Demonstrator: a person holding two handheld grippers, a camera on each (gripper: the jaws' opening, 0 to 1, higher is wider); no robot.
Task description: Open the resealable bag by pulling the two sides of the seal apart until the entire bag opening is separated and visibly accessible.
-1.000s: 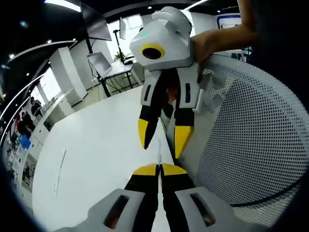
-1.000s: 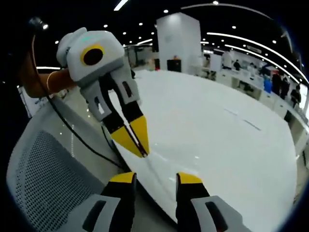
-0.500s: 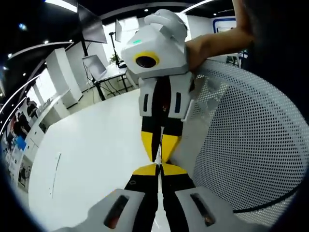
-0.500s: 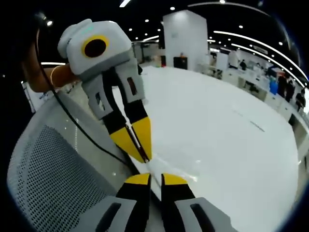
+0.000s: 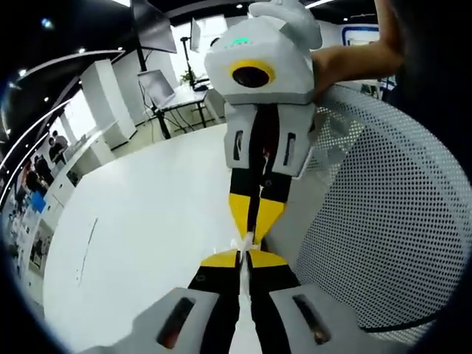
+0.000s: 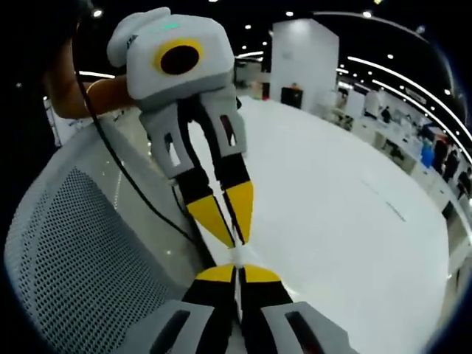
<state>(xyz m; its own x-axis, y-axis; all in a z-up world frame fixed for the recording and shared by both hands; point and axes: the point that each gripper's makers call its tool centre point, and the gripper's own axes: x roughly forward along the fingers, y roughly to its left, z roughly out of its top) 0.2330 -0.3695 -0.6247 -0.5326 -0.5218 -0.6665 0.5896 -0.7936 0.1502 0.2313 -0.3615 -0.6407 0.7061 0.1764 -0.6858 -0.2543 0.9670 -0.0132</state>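
Since a second ago, the right gripper [image 5: 252,221] has closed its once-parted jaws and come tip to tip with the left gripper [image 5: 243,258], at 12 o'clock from it. Both are clenched on a thin, clear resealable bag [image 5: 242,245], glimpsed as a pale sliver between the yellow tips, above a white table [image 5: 147,228] beside a mesh chair back [image 5: 383,221]. In the right gripper view, the left gripper [image 6: 234,225] meets the right gripper [image 6: 237,274] over that sliver [image 6: 237,256]. The grasping step looks complete; next, pulling the seal's two sides apart.

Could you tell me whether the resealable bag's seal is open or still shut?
Cannot tell. The left gripper and right gripper meet tip to tip on a thin clear strip of the bag, hiding any opening.
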